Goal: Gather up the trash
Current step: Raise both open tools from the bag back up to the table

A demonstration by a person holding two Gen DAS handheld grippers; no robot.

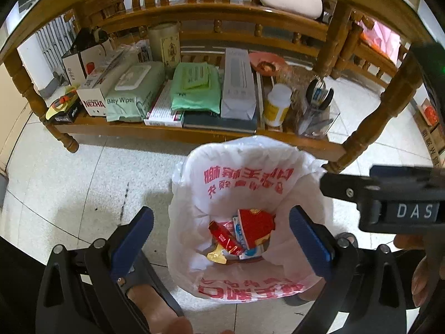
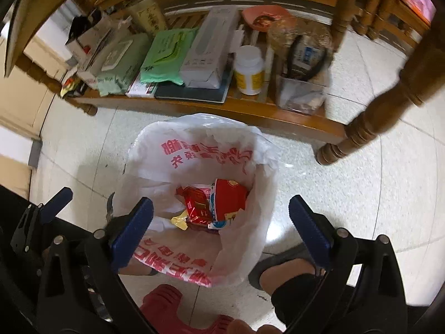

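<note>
On the far left of the wooden table's lower shelf [image 1: 194, 135] sat a yellow toy [image 1: 61, 103], then a white NEZHA box [image 1: 96, 98], a pack of Baby Wipes [image 1: 133, 94], a green pouch [image 1: 194, 89] lying on a book, a long grey-white box [image 1: 239, 83], a white bottle with a yellow label [image 1: 276, 104], and a clear container [image 1: 317, 119] at the right end.

Below the shelf, on the pale tiled floor [image 1: 83, 183], stood a bin lined with a white plastic bag [image 1: 244, 172] printed in red. At its bottom lay the trash: a red carton [image 1: 226, 238], a red and white wrapper [image 1: 256, 226] and a gold scrap [image 1: 217, 256], all touching.

The left gripper [image 1: 221, 239] hung above the bag's mouth with its 2 blue pads [image 1: 130, 240] spread wide, holding nothing. A sandalled foot [image 1: 150, 297] showed beneath its left finger. At the right edge of that view the other gripper's black body marked DAS [image 1: 400, 206] was in sight.

In the right wrist view the bag [image 2: 200, 150] sat between the fingers, the red carton [image 2: 197, 203] and wrapper [image 2: 229, 194] inside it. The right gripper [image 2: 221, 236] was likewise wide open and empty, its blue pads [image 2: 308, 236] clear of the bag's contents. Another sandalled foot [image 2: 286, 270] rested on the floor just right of the bag, and the table leg [image 2: 370, 122] stood further right
</note>
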